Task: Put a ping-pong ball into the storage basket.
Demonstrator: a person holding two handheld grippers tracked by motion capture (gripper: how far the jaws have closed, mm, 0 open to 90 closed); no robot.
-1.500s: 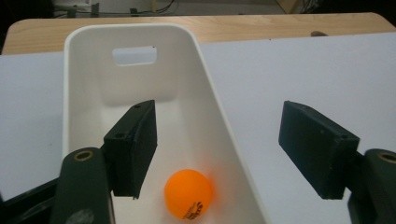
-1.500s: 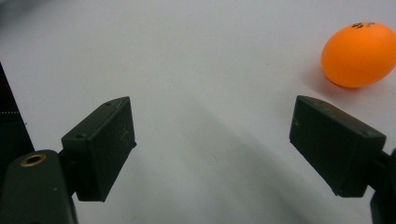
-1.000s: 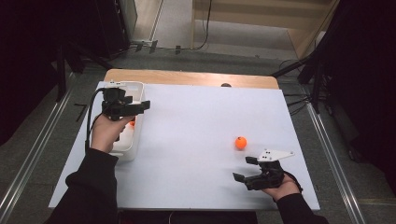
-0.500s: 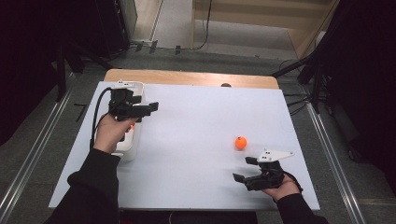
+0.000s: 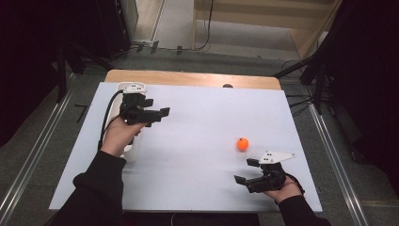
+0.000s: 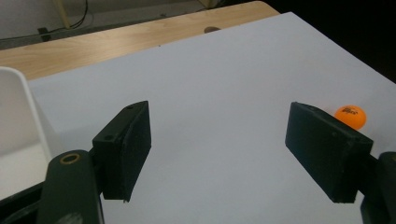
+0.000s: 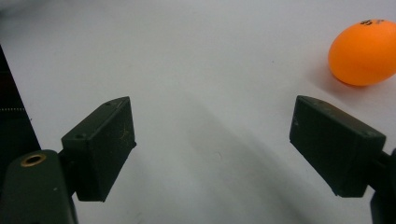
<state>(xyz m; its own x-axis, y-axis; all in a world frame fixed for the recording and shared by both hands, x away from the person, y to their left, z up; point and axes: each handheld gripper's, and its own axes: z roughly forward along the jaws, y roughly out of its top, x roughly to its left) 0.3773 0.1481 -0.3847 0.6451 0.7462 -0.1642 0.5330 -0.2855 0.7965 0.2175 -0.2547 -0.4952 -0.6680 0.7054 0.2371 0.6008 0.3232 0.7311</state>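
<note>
On the white-topped bench (image 5: 197, 141), toward its right side, lies a small round orange plastic ball (image 5: 242, 144) with dark print on it, resting on the bare white surface and touching nothing else. The right tongs (image 5: 248, 171) sit near the bench's near right corner, held low in the person's right hand (image 5: 282, 190), with a grey three-cornered plate on top. Their black jaws stand wide apart with nothing between them. From the right gripper view the ball (image 7: 363, 52) lies beyond the right-hand jaw, up and to the side of it, close by but apart from it.

The left tongs (image 5: 157, 116) hang above the left part of the bench, gripped in the person's left hand (image 5: 120, 134), with a black cable looping down along the wrist. Their jaws also stand open and empty, pointing toward the middle of the bench. In the left gripper view the ball (image 6: 350, 116) shows farther off, partly hidden behind the right-hand jaw's top edge, well apart from these tongs. A white plastic tray (image 5: 126, 87) lies along the left edge of the bench, mostly covered by the left hand and tongs; its white wall (image 6: 21, 112) rises at the left side of the left gripper view. A strip of light wooden bench top (image 5: 188, 78) shows beyond the white surface.
</note>
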